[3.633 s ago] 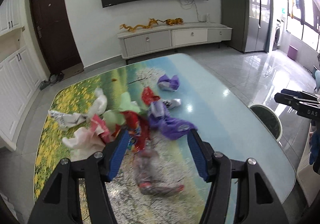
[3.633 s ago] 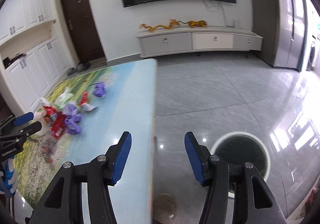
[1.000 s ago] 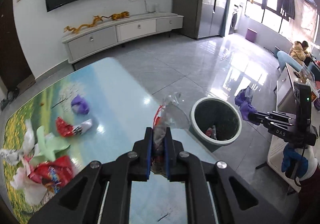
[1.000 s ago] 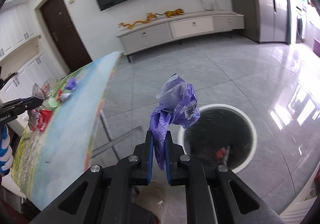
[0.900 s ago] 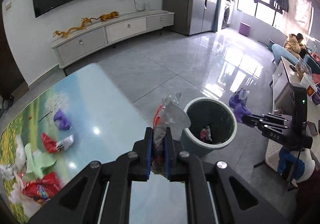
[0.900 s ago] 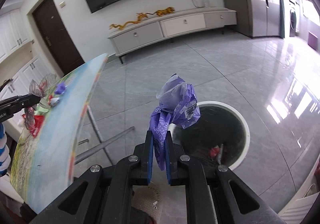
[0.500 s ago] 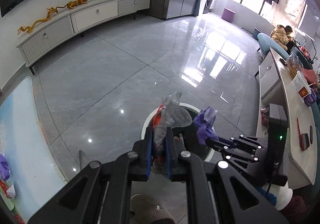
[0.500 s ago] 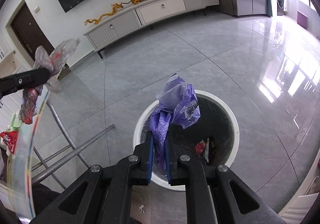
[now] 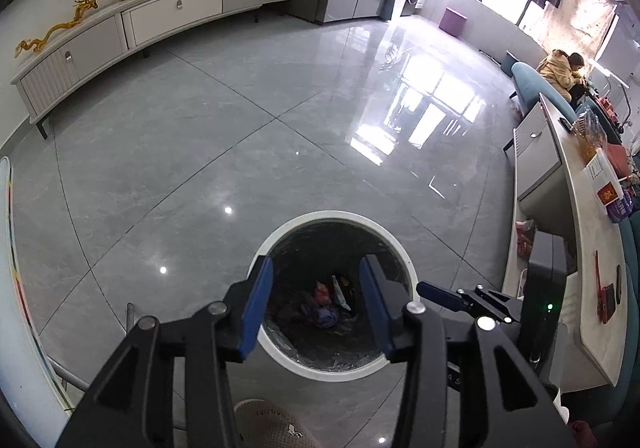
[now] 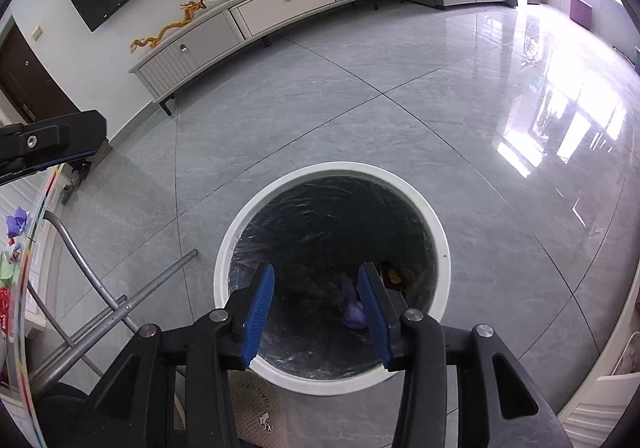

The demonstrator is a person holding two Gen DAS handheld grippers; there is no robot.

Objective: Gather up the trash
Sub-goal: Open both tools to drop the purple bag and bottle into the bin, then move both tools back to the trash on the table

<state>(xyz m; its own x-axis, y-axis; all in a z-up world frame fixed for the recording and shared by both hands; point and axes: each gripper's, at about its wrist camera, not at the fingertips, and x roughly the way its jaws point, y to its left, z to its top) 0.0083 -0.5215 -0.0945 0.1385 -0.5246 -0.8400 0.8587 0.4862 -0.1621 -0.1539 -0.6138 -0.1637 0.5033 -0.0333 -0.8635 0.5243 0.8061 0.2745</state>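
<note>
A round bin with a white rim (image 9: 332, 213) (image 10: 442, 244) and a dark liner stands on the grey floor, right below both grippers. My left gripper (image 9: 316, 288) hangs over it, jaws opening, nothing between the blue pads. My right gripper (image 10: 316, 288) is also above the bin, jaws opening and empty. A purple bag (image 9: 322, 314) (image 10: 354, 308) and a red wrapper (image 9: 320, 294) lie at the bin's bottom. The right gripper's tip (image 9: 436, 294) shows beside the bin in the left wrist view. In the right wrist view the left gripper's tip (image 10: 80, 139) shows at far left.
The table's edge (image 10: 24, 288) runs along the left, with a purple wrapper (image 10: 18, 221) and other scraps on it, and metal legs (image 10: 120, 308) beneath. A slipper (image 9: 268, 424) lies in front of the bin. A desk (image 9: 580, 248) stands at the right.
Both grippers swung from the table to above the bin and sank. Both opened; the clear-and-red wrapper left the left gripper, the purple bag left the right, and both lie in the bin.
</note>
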